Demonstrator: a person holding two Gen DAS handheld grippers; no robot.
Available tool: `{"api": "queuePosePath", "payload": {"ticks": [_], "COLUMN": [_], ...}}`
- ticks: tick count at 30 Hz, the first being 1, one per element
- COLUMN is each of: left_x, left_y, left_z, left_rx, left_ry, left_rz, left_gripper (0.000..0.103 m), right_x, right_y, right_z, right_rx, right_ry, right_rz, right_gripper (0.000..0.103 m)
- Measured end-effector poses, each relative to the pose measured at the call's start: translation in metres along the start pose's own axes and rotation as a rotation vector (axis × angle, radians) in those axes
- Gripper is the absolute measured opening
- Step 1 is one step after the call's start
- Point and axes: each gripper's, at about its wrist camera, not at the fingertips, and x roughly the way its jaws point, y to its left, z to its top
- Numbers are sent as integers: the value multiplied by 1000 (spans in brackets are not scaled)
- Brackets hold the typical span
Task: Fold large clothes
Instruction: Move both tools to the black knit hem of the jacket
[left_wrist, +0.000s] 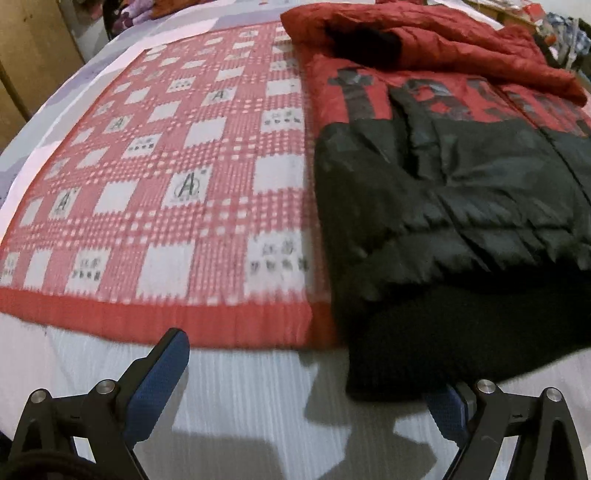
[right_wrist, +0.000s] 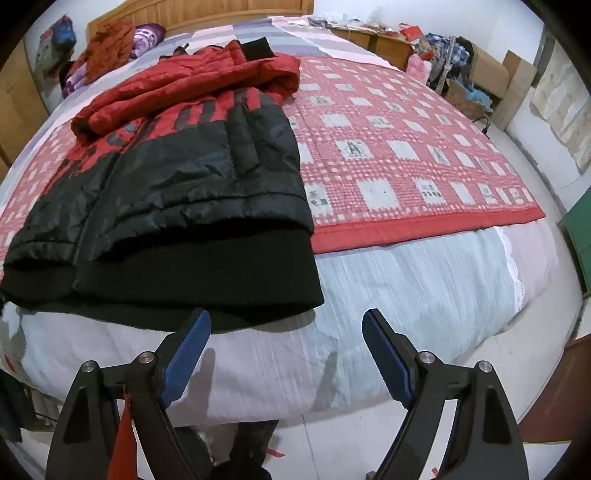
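Observation:
A padded jacket, red on top and black below, lies flat on the bed with a red sleeve folded across its chest. Its black ribbed hem faces the near bed edge. In the left wrist view the jacket fills the right side. My left gripper is open wide, and the hem corner covers the tip of its right finger. My right gripper is open just short of the hem's other corner, with only bedsheet between its blue pads.
A red-and-white checked blanket lies under the jacket on a pale striped sheet. Crumpled clothes sit by the wooden headboard. A cluttered desk, boxes and a green cabinet stand to the right.

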Motion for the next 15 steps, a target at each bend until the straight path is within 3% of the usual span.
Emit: {"api": "queuePosePath", "payload": {"ticks": [15], "left_x": [19], "left_y": [-14], "left_z": [15], "left_rx": [-12], "left_ry": [61], "left_rz": [-10], "left_gripper": [97], "right_x": [25], "right_y": [-1], "right_z": [19], "right_rx": [3], "right_ry": [-10], "right_rz": [-6], "right_gripper": [86]}}
